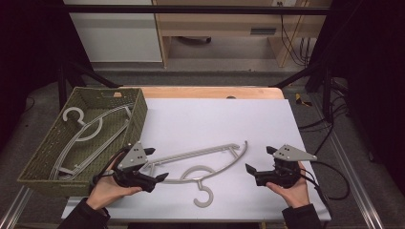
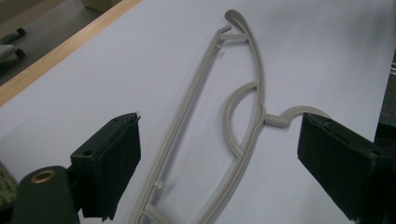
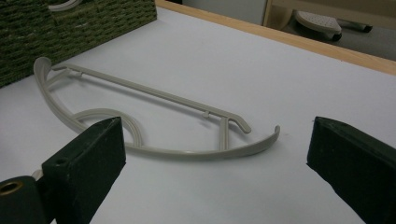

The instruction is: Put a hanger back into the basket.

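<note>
A grey hanger lies flat on the white bench, between the left gripper and the right gripper; both grippers stand apart and empty, beside a green basket holding more hangers

A table with a pale wooden top fills the middle of the high view. A white sheet covers most of it, leaving a strip of bare wood along the far edge at the upper middle of the frame. At the left side of the frame a green woven basket sits on the table, its outer part reaching past the table's left edge. In the lower middle of the frame a grey plastic hanger lies flat on the white sheet, its curved arm toward the right and its hook pointing to the bottom of the frame. The hanger's left end lies near the basket's right wall.
</note>
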